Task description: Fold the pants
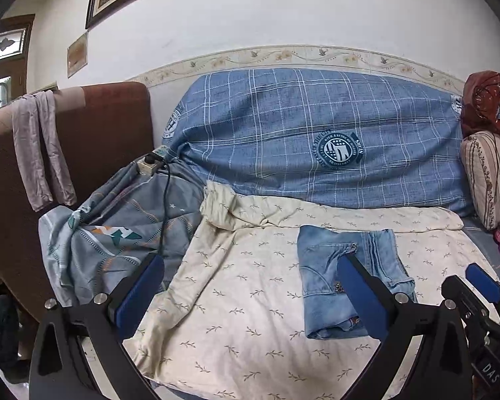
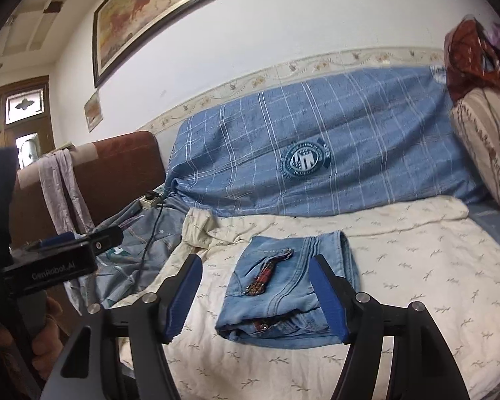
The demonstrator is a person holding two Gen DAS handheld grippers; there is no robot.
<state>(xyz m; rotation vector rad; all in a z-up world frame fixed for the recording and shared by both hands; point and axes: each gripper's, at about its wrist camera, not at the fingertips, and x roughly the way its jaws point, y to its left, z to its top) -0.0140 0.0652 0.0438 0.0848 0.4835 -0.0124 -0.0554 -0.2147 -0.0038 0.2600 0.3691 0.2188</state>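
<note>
Although both grippers hang above the bed, neither one holds anything: the left gripper point(image 1: 250, 286) has its fingers spread wide with only the sheet between them, and the fingers of the right gripper point(image 2: 256, 296) stand apart too, clear of the cloth.

The pants point(image 2: 286, 286), light blue jeans, lie already folded into a small square packet on the cream sheet point(image 2: 416, 266). In the right wrist view they sit directly ahead, at twelve o'clock; in the left wrist view they are at about one o'clock, partly behind the right finger.

I judge the folding to be nearly or fully finished. The risk now is small but real: a finger passing low could catch the loose hem or the open end at the front and pull the packet open, and the soft, wrinkled sheet could let the top layer slide.

Beyond the sheet, at twelve o'clock, a blue checked cover point(image 1: 316, 126) leans on the white wall. At ten o'clock there is a grey patterned quilt point(image 1: 116, 233) with a power strip point(image 1: 150, 163) and its cable, then a brown headboard point(image 1: 110, 126). At two o'clock a striped pillow point(image 1: 490, 173) rests. A framed picture point(image 2: 170, 10) hangs above.
</note>
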